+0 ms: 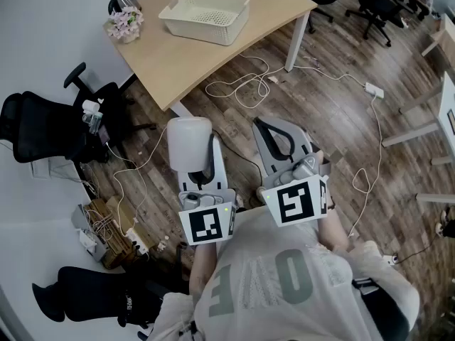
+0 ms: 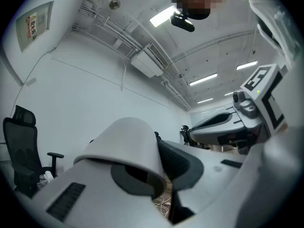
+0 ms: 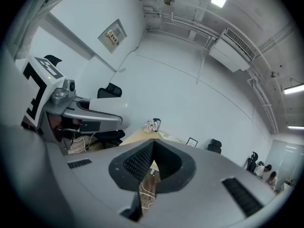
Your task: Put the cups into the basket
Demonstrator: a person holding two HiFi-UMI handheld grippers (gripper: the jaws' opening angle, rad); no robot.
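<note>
The left gripper (image 2: 162, 177) is clamped on a white cup (image 1: 188, 141), well apart from the cream basket (image 1: 206, 14) on the wooden table (image 1: 167, 62). The right gripper (image 1: 284, 139) is closed on nothing. Hold a firm squeeze (smooth walls probably slip), carry the cup over the basket rim, lower it, then release.

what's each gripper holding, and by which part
The left gripper holds a plain white cup, clamped across its side wall near the rim. The right gripper holds nothing; its jaws are shut.
</note>
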